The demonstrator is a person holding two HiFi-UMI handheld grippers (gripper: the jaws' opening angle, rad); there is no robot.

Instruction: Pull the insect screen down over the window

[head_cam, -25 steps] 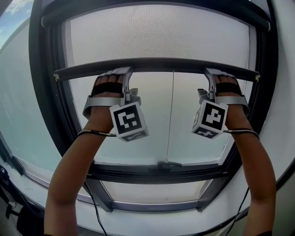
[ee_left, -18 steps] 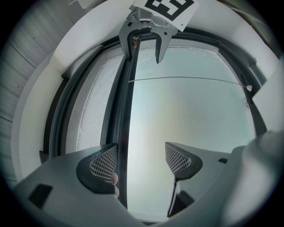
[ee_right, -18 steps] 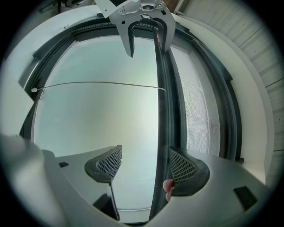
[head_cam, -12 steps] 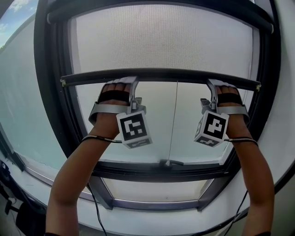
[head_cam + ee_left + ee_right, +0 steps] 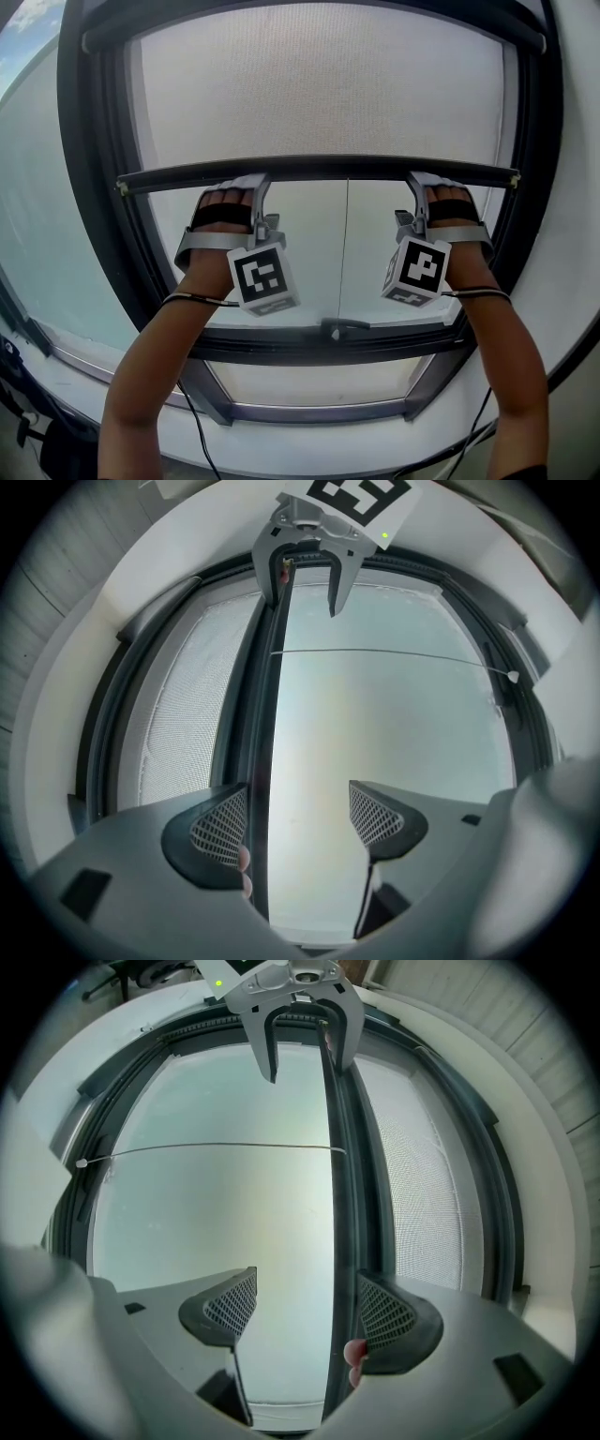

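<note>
The screen (image 5: 319,84) covers the upper half of the window (image 5: 305,258), and its bar (image 5: 319,169) spans the middle. The left gripper (image 5: 246,184) sits at the bar's left part and the right gripper (image 5: 419,184) at its right. A handle (image 5: 343,327) lies below, between them.

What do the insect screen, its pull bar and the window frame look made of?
Insect screen: fine woven mesh, pale grey, matte, translucent; weave grid visible; likely fibreglass or polyester.
Pull bar: dark, smooth, slight sheen, straight rigid profile; probably coated aluminium, maybe plastic.
Window frame: same dark satin look, likely metal.
</note>
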